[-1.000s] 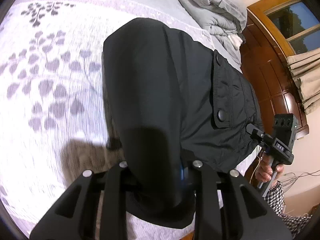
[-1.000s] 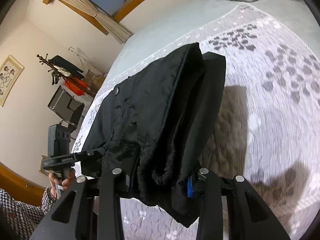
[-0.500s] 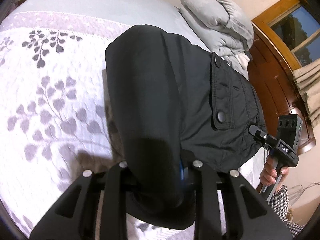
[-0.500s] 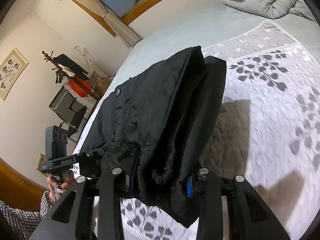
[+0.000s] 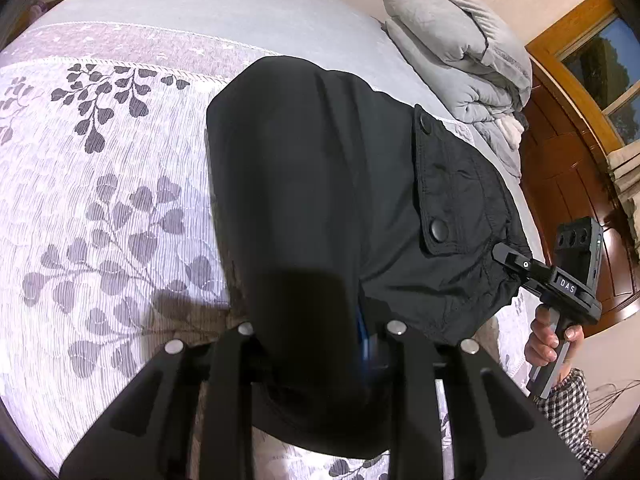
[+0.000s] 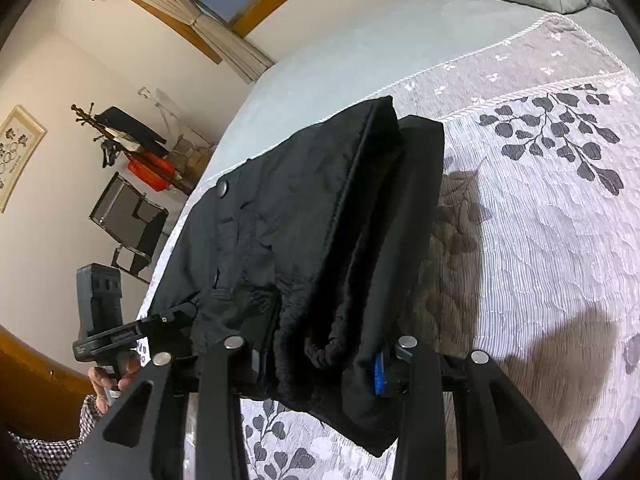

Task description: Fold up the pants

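Black padded pants (image 5: 320, 200) with a snap pocket flap hang folded between both grippers, held above the bed. My left gripper (image 5: 320, 336) is shut on one end of the pants; the cloth hides its fingertips. My right gripper (image 6: 320, 352) is shut on the other end, at the bunched elastic waistband (image 6: 320, 354). The pants (image 6: 312, 208) drape forward from it. Each gripper shows in the other's view: the right one (image 5: 516, 262) at the pants' right edge, the left one (image 6: 168, 320) at their left edge.
The bed has a white quilt with grey leaf print (image 5: 100, 220) and a plain grey sheet beyond. A folded grey duvet (image 5: 460, 52) lies at the head by a wooden headboard (image 5: 568, 200). A coat rack (image 6: 120, 136) and a chair (image 6: 128, 220) stand by the wall.
Both grippers have lifted and tilted with the pants still held; more of the far bed and the duvet now show. The grip is unchanged.
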`<state>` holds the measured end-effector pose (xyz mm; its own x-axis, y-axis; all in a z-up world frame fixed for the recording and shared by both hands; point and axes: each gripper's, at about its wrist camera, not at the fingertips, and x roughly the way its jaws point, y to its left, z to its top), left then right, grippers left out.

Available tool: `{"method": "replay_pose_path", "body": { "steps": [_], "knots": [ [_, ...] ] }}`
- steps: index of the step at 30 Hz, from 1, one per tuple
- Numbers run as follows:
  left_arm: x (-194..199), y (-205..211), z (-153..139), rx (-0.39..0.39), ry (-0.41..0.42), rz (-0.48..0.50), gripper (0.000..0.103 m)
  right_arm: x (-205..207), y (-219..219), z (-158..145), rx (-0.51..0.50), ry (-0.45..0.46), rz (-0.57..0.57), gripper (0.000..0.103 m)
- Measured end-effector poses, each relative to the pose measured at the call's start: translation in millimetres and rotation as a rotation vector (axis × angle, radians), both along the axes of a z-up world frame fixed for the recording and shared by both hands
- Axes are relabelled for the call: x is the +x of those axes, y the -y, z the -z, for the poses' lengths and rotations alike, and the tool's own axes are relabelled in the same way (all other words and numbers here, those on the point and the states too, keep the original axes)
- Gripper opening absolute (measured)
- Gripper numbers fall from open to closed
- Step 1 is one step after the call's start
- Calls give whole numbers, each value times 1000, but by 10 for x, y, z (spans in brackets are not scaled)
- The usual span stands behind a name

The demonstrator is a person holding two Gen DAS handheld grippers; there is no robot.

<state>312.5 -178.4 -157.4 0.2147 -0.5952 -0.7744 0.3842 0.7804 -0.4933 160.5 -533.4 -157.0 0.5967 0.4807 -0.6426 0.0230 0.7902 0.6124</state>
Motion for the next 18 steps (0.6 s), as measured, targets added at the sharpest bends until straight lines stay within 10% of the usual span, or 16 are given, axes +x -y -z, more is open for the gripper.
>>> {"method": "replay_pose_path", "body": {
  "steps": [18],
  "knots": [
    [15,81,87,39,26,23,33,122,52,327,47,-50,18,45]
  ]
}}
